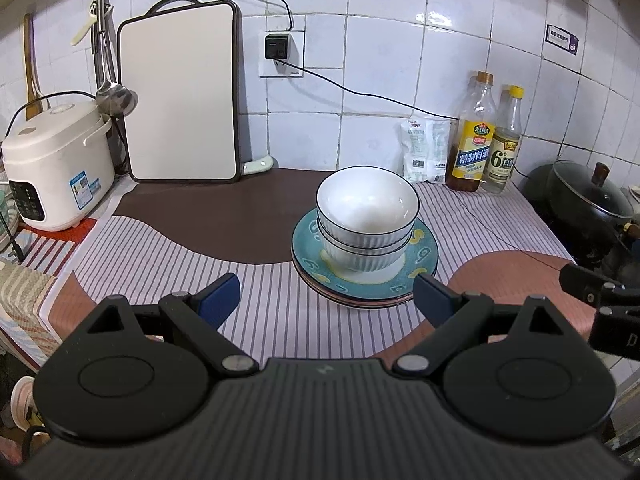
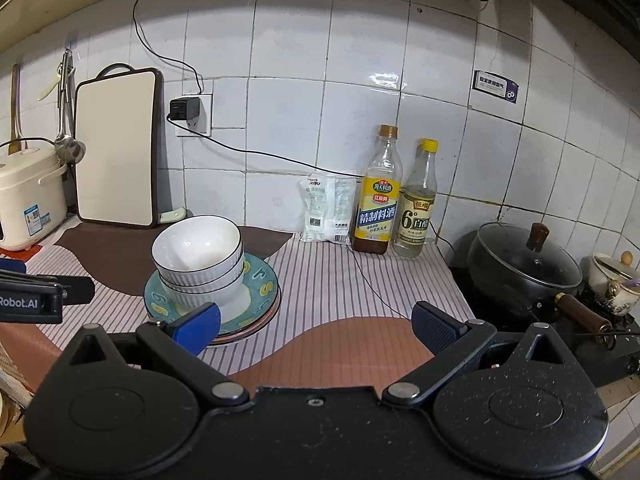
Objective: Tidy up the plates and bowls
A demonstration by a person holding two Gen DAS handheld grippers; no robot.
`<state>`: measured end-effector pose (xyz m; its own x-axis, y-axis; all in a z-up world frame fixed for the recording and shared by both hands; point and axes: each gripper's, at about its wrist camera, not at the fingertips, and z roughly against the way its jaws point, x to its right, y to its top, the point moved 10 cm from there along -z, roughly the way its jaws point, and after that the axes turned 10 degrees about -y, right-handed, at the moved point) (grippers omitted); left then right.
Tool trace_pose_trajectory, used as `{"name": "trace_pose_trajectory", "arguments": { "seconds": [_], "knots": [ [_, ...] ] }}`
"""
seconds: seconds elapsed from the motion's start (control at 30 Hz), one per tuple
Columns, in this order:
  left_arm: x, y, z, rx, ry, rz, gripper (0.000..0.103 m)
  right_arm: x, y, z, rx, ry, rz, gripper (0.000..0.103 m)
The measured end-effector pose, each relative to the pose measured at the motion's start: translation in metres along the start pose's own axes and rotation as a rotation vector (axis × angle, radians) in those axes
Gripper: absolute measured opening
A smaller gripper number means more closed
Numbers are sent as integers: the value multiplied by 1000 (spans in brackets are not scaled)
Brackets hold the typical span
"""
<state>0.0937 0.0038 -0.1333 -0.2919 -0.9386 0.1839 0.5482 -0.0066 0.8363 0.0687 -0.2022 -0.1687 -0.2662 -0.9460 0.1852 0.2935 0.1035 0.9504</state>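
A striped cloth (image 1: 280,320) covers the kitchen counter, and at centre right of the left wrist view two white ribbed bowls (image 1: 366,220) sit nested on a teal numbered plate (image 1: 424,256), itself the top of a small stack of plates (image 1: 360,300) with a pink rim showing beneath. In the right wrist view the same stack (image 2: 256,320) lies at lower left.

At upper left of the left view a white cutting board (image 1: 180,92) leans on the tiles beside a rice cooker (image 1: 56,168); at right stand a cooking wine bottle (image 1: 472,140) and a vinegar bottle (image 1: 504,144), with a lidded wok (image 1: 588,196) at the far right edge.

The left gripper (image 1: 326,294) is spread wide and holds nothing, its right finger just beside the plate rim. The right gripper (image 2: 316,326) is likewise released and empty, its left finger overlapping the stack's near edge.

The likely risk: the tall, narrow-footed bowls could tip or slide off the plates if either finger nudges the rim. A black power cable (image 2: 372,280) crossing the cloth beside the stack could snag a gripper, and glazed rims may slip from a pinch.
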Motion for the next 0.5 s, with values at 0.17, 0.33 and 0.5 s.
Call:
{"name": "trace_pose_trajectory", "arguments": {
  "seconds": [0.17, 0.33, 0.5],
  "knots": [
    [-1, 1, 0, 2, -3, 0, 94, -1, -1, 1, 2, -1, 7, 103],
    [0, 1, 0, 0, -8, -2, 94, -2, -1, 1, -2, -3, 11, 103],
    [1, 1, 0, 2, -7, -3, 94, -3, -2, 1, -3, -3, 12, 103]
  ]
}}
